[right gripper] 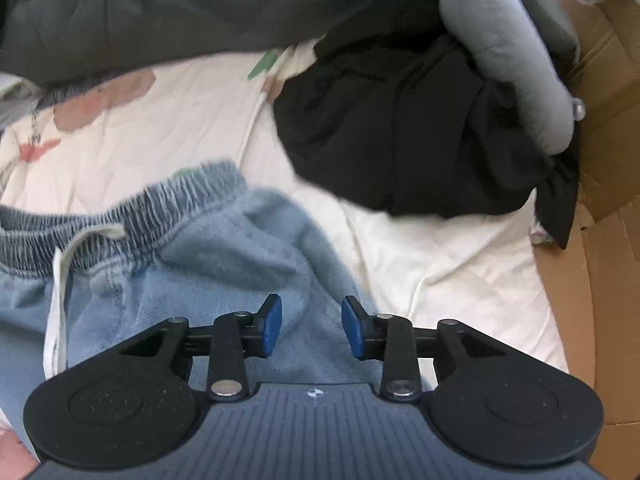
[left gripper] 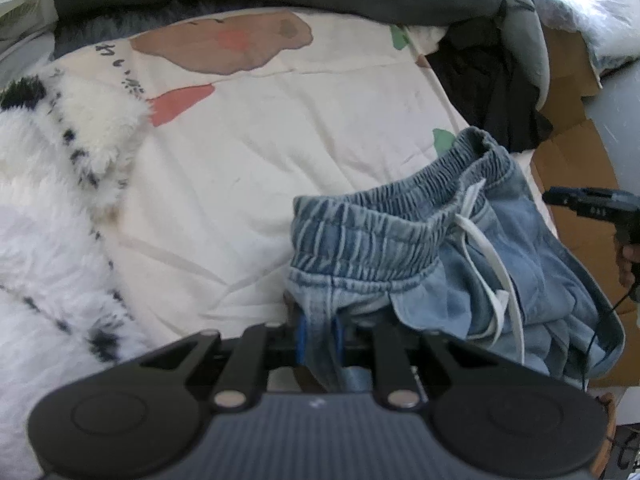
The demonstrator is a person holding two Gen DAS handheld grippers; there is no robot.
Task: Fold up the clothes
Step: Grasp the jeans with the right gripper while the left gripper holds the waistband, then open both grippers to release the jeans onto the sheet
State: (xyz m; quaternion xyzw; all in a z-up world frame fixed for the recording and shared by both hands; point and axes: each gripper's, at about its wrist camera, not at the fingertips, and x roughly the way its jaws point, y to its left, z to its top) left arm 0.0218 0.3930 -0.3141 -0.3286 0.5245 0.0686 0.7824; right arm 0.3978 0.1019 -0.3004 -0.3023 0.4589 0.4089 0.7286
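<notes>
Left tool [left gripper: 318, 330] is clamped on a denim edge of the denim shorts [left gripper: 440, 256], blue pads pinched together with cloth running between them, just below the waistband. Right tool [right gripper: 311, 330] has its pads spread apart with nothing between them, hovering over the light-blue leg fabric; contact with the cloth can't be told.

The shorts lie at the near right of the bed [left gripper: 280, 140], bunched, not flat: elastic waistband [left gripper: 384, 216] stands up and gapes, white drawstring [left gripper: 492, 264] hangs loose across the front, leg fabric is rumpled toward the right edge. No clean fold line visible, so the fold on this piece looks unfinished; whether it is being spread out or gathered for a fold, the frames don't settle.

Left, a white fuzzy garment with black spots [left gripper: 52, 184], heaped. Farther right, a black garment [right gripper: 408, 132] lies crumpled, with a grey plush piece [right gripper: 516, 44] over it. Both look unfolded. Far edge: a dark green duvet [right gripper: 200, 4]. Cardboard [right gripper: 600, 152] sits past the bed's right side.
</notes>
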